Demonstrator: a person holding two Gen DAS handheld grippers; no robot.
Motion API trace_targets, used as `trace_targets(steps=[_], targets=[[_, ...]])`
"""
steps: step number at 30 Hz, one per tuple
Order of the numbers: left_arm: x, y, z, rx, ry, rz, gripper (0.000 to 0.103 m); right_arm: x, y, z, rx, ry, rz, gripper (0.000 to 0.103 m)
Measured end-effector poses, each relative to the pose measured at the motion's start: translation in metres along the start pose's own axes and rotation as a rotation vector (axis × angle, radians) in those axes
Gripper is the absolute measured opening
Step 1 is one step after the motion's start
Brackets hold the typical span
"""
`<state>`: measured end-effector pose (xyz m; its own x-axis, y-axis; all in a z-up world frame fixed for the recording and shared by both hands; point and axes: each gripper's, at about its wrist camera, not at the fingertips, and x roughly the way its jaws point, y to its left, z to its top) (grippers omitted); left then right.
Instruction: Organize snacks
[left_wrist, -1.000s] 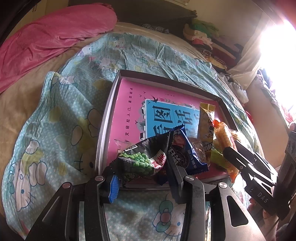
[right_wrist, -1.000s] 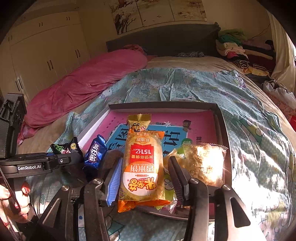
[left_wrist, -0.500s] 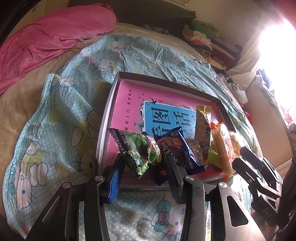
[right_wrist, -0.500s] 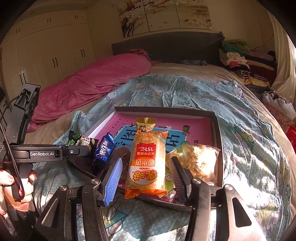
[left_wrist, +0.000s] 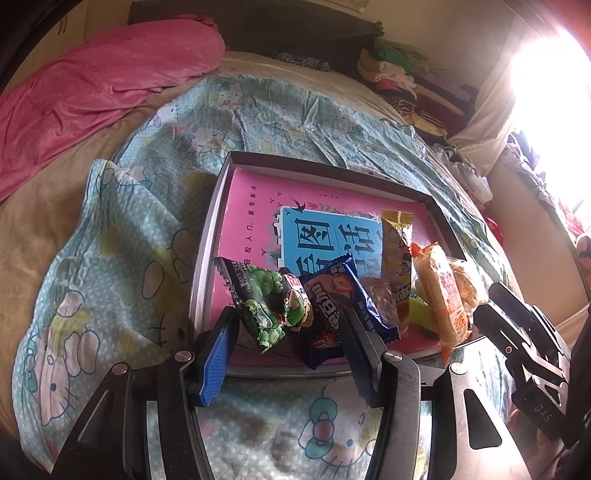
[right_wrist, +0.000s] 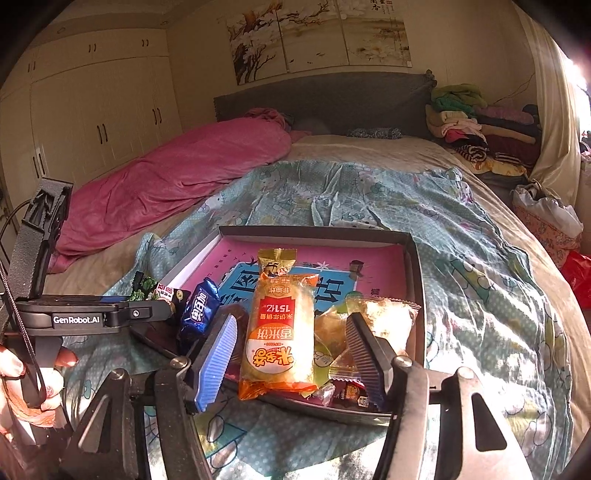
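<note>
A dark-rimmed tray (left_wrist: 207, 258) with a pink and blue book in it lies on the bed. My left gripper (left_wrist: 288, 317) is over its near edge, jaws opening. A green pea packet (left_wrist: 269, 306) stands tilted between the fingers, loose from the pads. A blue biscuit packet (left_wrist: 340, 302) leans beside it. My right gripper (right_wrist: 291, 321) is also opening. An orange rice cracker packet (right_wrist: 280, 332) lies between its fingers with a gap on each side, resting on the tray's (right_wrist: 413, 280) near end. A gold packet (right_wrist: 277, 258) and a clear crisp packet (right_wrist: 384, 317) lie alongside.
A cartoon-cat sheet (left_wrist: 110, 258) covers the bed around the tray. A pink blanket (left_wrist: 92, 85) lies at the far left and folded clothes (right_wrist: 480, 122) are piled by the headboard. A hand (right_wrist: 22, 373) holds the left tool at the left edge.
Both pairs of jaws have widened. The green pea packet, clamped flat before, now stands tilted and loose. The orange packet has gaps beside it.
</note>
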<state>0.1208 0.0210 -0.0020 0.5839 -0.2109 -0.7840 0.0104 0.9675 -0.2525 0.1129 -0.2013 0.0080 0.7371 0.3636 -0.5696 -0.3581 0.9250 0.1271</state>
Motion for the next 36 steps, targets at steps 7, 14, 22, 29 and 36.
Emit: trace_targets(steps=[7, 14, 22, 29, 36], targets=[[-0.008, -0.006, 0.001, 0.023, -0.032, -0.007, 0.065, -0.003, -0.007, 0.000, 0.021, -0.004, -0.027, 0.065], [-0.024, -0.013, 0.003, 0.045, -0.087, -0.007, 0.076, -0.009, -0.007, 0.002, 0.018, -0.030, -0.052, 0.070], [-0.043, -0.022, -0.011, 0.058, -0.095, 0.038, 0.076, -0.032, 0.005, -0.004, 0.041, -0.032, -0.071, 0.086], [-0.056, -0.026, -0.049, 0.065, -0.061, 0.082, 0.076, -0.053, 0.013, -0.028, 0.103, 0.042, -0.105, 0.093], [-0.058, -0.032, -0.076, 0.095, -0.018, 0.081, 0.076, -0.076, 0.015, -0.043, 0.147, 0.024, -0.143, 0.094]])
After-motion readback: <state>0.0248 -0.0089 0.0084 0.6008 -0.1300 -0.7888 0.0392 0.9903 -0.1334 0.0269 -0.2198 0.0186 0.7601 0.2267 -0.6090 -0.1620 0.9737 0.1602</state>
